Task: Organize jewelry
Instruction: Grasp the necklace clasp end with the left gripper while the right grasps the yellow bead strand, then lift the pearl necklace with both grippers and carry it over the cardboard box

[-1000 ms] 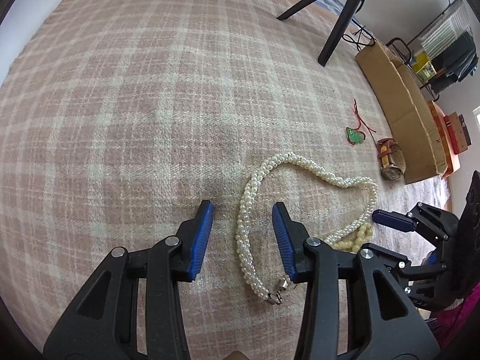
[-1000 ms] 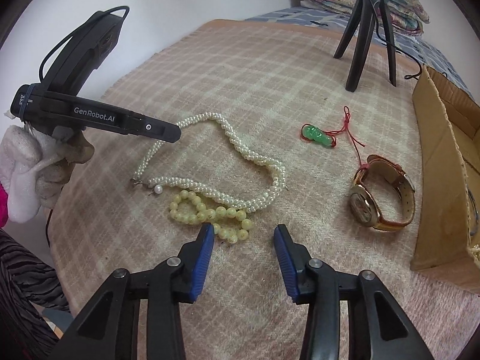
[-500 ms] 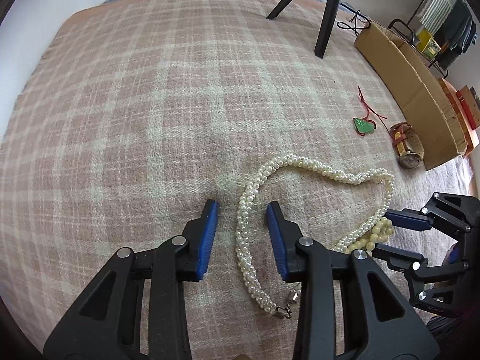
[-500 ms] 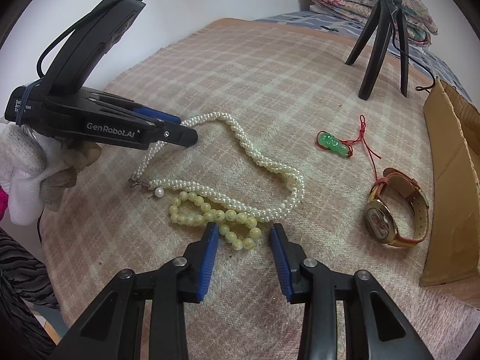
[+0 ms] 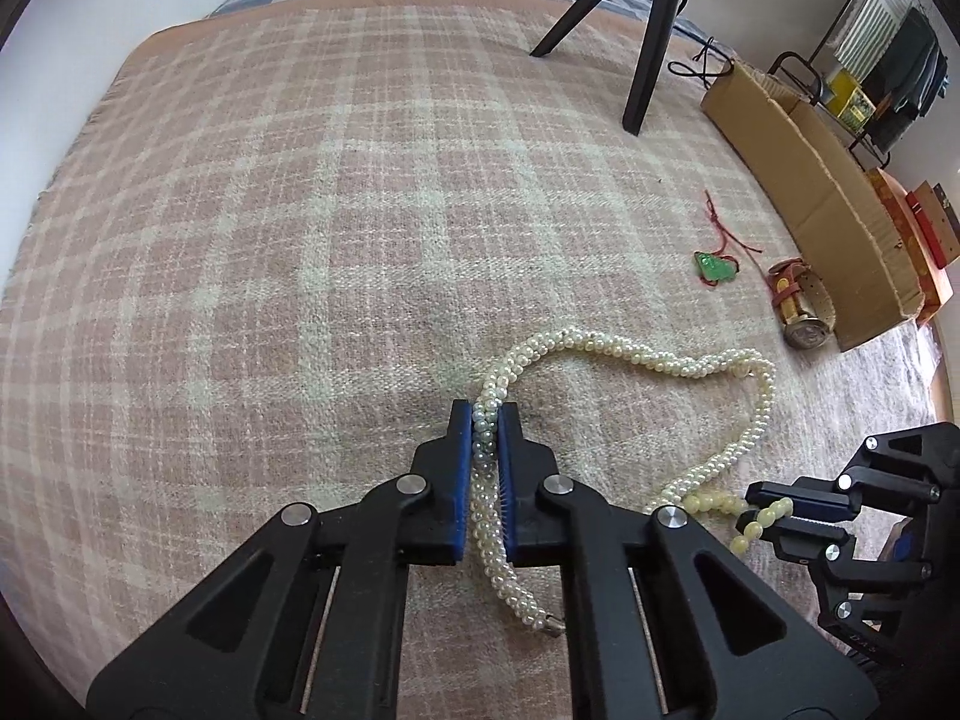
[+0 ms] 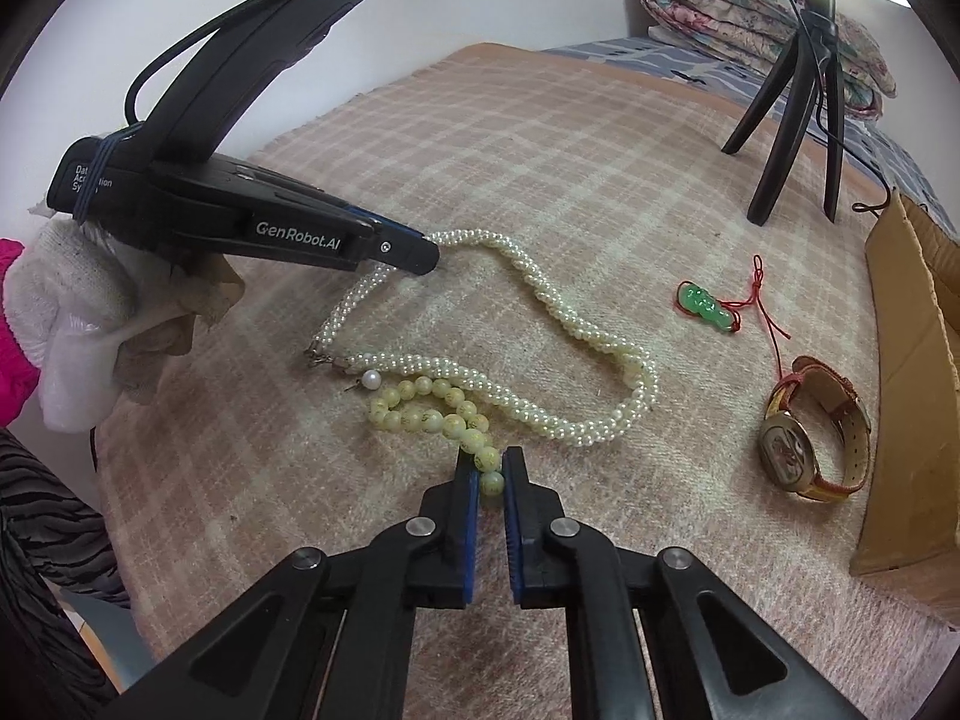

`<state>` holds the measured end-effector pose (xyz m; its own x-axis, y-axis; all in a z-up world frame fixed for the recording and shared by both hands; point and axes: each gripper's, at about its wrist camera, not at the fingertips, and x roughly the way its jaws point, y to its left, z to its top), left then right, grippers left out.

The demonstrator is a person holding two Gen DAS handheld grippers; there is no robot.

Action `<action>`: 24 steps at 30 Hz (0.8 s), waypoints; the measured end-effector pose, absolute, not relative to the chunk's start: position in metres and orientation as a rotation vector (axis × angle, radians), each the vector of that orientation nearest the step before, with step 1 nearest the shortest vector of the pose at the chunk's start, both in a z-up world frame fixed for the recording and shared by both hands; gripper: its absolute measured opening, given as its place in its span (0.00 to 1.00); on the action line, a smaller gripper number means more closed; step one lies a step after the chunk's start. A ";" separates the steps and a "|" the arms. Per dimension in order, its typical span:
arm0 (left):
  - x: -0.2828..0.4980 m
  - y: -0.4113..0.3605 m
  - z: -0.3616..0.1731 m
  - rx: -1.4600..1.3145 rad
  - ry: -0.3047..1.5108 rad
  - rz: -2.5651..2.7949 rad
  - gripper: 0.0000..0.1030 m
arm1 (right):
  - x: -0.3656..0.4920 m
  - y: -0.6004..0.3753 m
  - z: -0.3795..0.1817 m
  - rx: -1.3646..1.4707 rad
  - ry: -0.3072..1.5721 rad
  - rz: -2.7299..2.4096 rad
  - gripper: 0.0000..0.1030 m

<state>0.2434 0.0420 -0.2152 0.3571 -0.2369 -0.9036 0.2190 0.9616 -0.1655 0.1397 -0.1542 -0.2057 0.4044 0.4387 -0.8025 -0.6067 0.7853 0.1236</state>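
Two grippers, each clamped on a separate strand. Left gripper [image 5: 486,420]: blue-padded fingers [image 5: 461,450] pressed together on the twisted white pearl necklace [image 5: 630,354] near its clasp end, the rest of the rope lying looped on the pink-and-cream plaid blanket [image 5: 270,210] covering the bed. Right gripper [image 6: 491,468]: fingers closed on the end beads of the pale yellow bead bracelet [image 6: 432,411], which lies touching the necklace; the paired hold looks meant to draw the two pieces apart. Further out, apart from both: green gourd-shaped pendant on red cord [image 6: 705,306], gold wristwatch with tan leather strap [image 6: 810,432], brown cardboard box [image 6: 912,408] at the blanket's edge, a likely destination.
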 end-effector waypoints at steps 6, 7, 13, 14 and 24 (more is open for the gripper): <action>0.240 0.047 -0.200 -0.103 1.147 -0.331 0.06 | 0.129 -0.158 -0.190 -0.192 0.905 0.655 0.05; 0.240 0.048 -0.198 -0.123 1.146 -0.336 0.06 | 0.127 -0.160 -0.187 -0.186 0.900 0.654 0.05; 0.241 0.047 -0.189 -0.206 1.143 -0.373 0.06 | 0.123 -0.165 -0.176 -0.178 0.876 0.644 0.05; 0.240 0.048 -0.189 -0.230 1.146 -0.382 0.05 | 0.122 -0.166 -0.175 -0.178 0.873 0.641 0.05; 0.247 0.060 -0.198 -0.515 1.211 -0.463 0.05 | 0.125 -0.177 -0.173 -0.156 0.871 0.605 0.05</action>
<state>0.2471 0.0595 -0.1981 0.2876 -0.5914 -0.7533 0.0626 0.7965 -0.6014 0.1250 -0.1773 -0.1733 0.4894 0.4337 -0.7565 -0.5573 0.8228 0.1111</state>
